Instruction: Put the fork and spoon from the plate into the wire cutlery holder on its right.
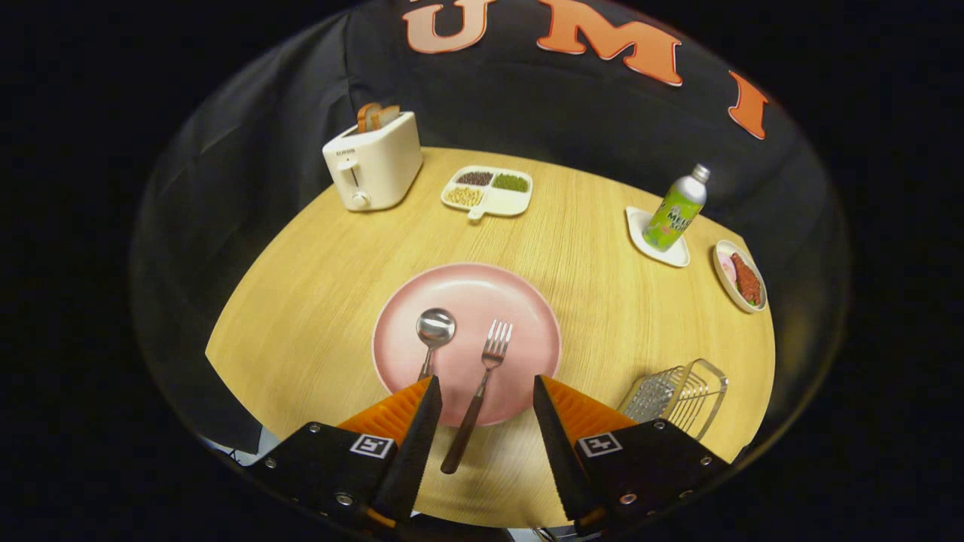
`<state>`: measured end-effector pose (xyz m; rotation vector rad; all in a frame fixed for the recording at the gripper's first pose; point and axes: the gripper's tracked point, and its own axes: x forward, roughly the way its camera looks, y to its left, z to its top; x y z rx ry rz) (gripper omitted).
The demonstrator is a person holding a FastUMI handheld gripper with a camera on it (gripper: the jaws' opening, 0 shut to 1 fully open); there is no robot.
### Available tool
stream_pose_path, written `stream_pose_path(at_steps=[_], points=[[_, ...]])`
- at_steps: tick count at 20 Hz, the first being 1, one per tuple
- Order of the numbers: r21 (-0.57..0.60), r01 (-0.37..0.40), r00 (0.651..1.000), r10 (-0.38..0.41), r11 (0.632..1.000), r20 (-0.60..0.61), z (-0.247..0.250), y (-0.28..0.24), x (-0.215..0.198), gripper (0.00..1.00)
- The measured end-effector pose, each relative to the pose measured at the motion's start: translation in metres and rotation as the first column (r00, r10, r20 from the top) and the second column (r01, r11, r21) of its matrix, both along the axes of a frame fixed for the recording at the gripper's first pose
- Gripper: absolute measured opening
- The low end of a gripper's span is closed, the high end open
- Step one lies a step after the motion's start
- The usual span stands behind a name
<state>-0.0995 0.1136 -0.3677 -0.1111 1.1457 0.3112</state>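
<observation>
I have the gripper point(482, 388) spread wide above the near edge of the pink plate point(527, 301), pinching nothing. The fork point(482, 384) lies between the fingers, tines pointing to 12 o'clock, its dark handle running back off the plate's rim onto the wooden surface point(316, 286). The spoon point(434, 335) lies just at 9 o'clock of the fork, bowl up on the plate, its handle slipping under my left finger point(414, 421). The wire cutlery holder point(681, 395) sits on the surface at 3 o'clock of the plate, just beyond my right finger point(557, 429). Further out — a white toaster point(373, 162) at 11 o'clock, a divided dish point(489, 190) at 12, a bottle point(676, 209) on a small tray at 2.
</observation>
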Motion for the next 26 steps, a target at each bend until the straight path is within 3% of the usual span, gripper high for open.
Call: stream_pose_path(at_steps=[10, 12, 15, 17, 21, 26], points=[[-0.043, -0.003, 0.985, -0.004, 0.999, -0.174, -0.054, 0.004, -0.008, 0.49], [-0.042, -0.002, 0.98, -0.007, 0.999, -0.2, -0.059, 0.006, -0.009, 0.41], [-0.047, 0.02, 0.973, -0.031, 0.999, -0.228, -0.065, 0.009, -0.01, 0.2], [-0.06, 0.023, 0.975, -0.035, 0.998, -0.221, -0.067, 0.006, -0.007, 0.13], [-0.035, 0.035, 0.973, -0.042, 0.999, -0.226, -0.067, 0.007, -0.004, 0.06], [-0.005, 0.087, 0.98, -0.087, 0.996, -0.177, -0.045, -0.002, 0.004, 0.05]])
